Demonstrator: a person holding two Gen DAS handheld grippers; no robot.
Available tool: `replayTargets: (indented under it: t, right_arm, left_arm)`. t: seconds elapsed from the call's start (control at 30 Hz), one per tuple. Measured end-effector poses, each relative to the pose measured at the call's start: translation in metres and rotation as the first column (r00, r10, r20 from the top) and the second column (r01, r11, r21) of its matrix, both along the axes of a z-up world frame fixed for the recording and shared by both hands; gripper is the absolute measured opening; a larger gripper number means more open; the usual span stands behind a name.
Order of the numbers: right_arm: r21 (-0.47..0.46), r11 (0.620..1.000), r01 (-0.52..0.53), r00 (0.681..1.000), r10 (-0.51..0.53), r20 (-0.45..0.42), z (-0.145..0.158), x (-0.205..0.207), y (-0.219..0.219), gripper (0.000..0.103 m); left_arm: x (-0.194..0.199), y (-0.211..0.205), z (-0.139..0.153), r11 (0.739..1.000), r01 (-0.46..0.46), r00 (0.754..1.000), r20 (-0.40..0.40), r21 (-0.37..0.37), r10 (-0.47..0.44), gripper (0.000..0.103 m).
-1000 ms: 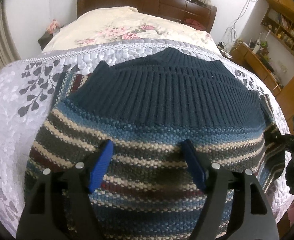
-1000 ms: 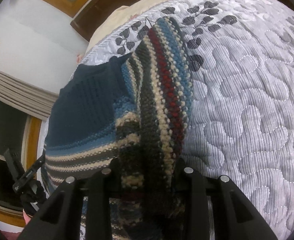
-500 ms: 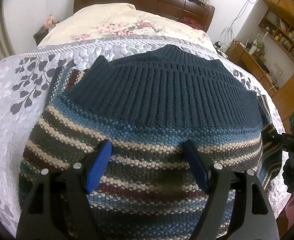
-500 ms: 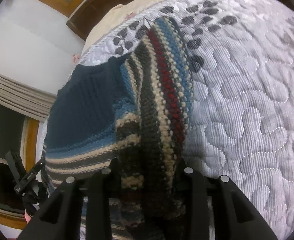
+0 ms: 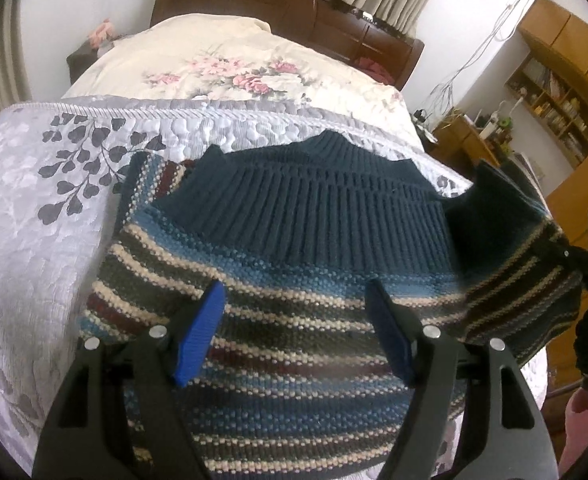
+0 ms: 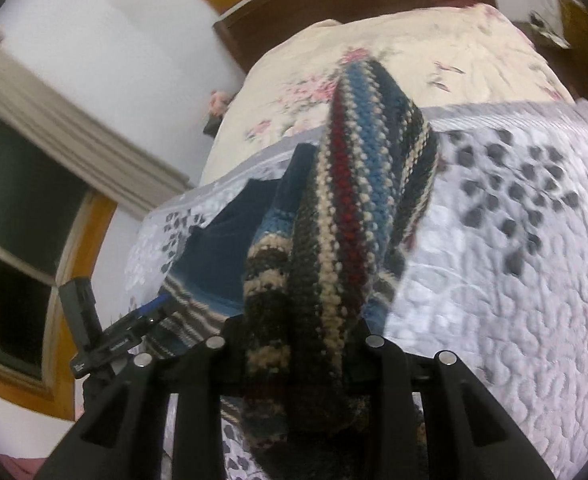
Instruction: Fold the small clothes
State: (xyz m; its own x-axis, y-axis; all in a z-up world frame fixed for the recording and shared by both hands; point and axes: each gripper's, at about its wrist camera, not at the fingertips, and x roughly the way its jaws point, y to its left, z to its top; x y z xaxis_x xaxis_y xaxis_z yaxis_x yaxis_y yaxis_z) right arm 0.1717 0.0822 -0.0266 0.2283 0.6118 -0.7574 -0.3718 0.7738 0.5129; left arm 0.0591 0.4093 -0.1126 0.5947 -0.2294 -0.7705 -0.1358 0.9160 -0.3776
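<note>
Jaws of the left gripper [image 5: 296,330] stand wide apart, their blue pads [image 5: 199,334] poised over the striped body of the sweater [image 5: 294,264] with nothing between them; whether the pads touch the knit cannot be told. This gripper points forward and slightly down along the bed, toward the headboard [image 5: 294,20]. Ahead of its jaws lies the sweater's dark blue ribbed band, and beyond that the grey quilt [image 5: 33,200] with a leaf print, then a cream floral blanket [image 5: 221,64].

Right of the left jaws, one side of the sweater is raised off the quilt, held at its edge by the right gripper [image 5: 570,258], which enters from the frame's right margin.

Right wrist view: jaws of the right gripper [image 6: 294,344] are closed on a bunched, striped fold of the sweater [image 6: 358,200], which rises forward from between them, clear of the quilt [image 6: 514,260]. The gripper is tilted, so the bed runs diagonally. To the left of these jaws, lower down, the left gripper [image 6: 149,312] sits over the flat part of the sweater. A window [image 6: 17,240] with a wooden frame lies farther left.
</note>
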Motion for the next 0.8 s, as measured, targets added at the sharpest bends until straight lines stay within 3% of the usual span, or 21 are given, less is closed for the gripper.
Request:
replayTargets:
  t: [0.23,0.43,0.53,0.6,0.67,0.8]
  right_arm:
    - [-0.117,0.989,-0.09,0.996,0.092,0.007,-0.012,-0.013,0.068,0.031]
    - [-0.231,0.967,-0.111,0.993,0.116,0.006,-0.042,-0.02,0.107,0.033]
    - [-0.236,0.965,-0.112,0.993,0.116,0.003,-0.047,-0.023,0.117,0.044]
    - [-0.195,0.972,-0.127,0.992,0.127,-0.012,-0.048,-0.024,0.12,0.065]
    - [-0.177,0.974,-0.142,0.99,0.142,-0.013,-0.046,-0.027,0.122,0.073]
    - [-0.072,0.99,-0.122,0.991,0.117,-0.07,-0.034,-0.029,0.114,0.076]
  left_arm:
    - [-0.007,0.011,0.005,0.999,-0.01,1.0,0.013,-0.047,0.011,0.072]
    - [-0.008,0.012,0.004,0.997,-0.003,1.0,0.01,-0.073,0.003,0.072]
    - [-0.007,0.01,0.004,0.996,0.006,1.0,0.007,-0.094,-0.005,0.072]
    - [-0.006,0.009,0.003,0.994,0.009,1.0,0.005,-0.107,-0.008,0.072]
    - [-0.005,0.007,0.002,0.992,0.014,1.0,0.004,-0.124,-0.013,0.072]
    - [-0.004,0.004,0.003,0.988,0.028,1.0,0.007,-0.155,-0.028,0.072]
